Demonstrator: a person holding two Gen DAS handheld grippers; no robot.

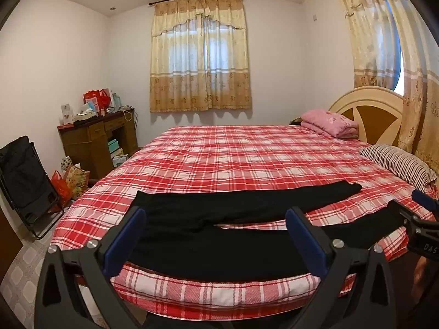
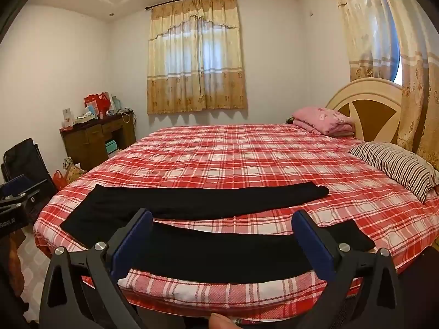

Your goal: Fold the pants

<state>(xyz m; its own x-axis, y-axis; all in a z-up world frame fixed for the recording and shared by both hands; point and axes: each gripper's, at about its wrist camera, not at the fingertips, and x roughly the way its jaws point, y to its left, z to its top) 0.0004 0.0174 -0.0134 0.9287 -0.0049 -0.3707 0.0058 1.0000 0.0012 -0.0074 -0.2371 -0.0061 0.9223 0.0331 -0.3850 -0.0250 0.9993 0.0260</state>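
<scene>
The bed (image 1: 233, 153) fills most of my view, its red and white checked cover stretching back to a rounded headboard (image 1: 367, 112) with a folded pink quilt (image 1: 328, 123) and a striped pillow (image 1: 397, 164) beside it. The black pants (image 1: 219, 230) lie flat along the near edge of the bed, waist toward my left and the two legs spread apart toward my right, one leg farther in and one close to the edge. A brown desk (image 1: 96, 137) piled with boxes and bags stands against the far left wall, and a black folding chair (image 1: 24, 181) is nearer on that side. My left gripper (image 1: 216, 238) hangs over the waist end with its blue-padded jaws wide apart, holding nothing. My right gripper (image 2: 222, 241) hangs over the nearer leg, jaws equally wide, gripping nothing.
</scene>
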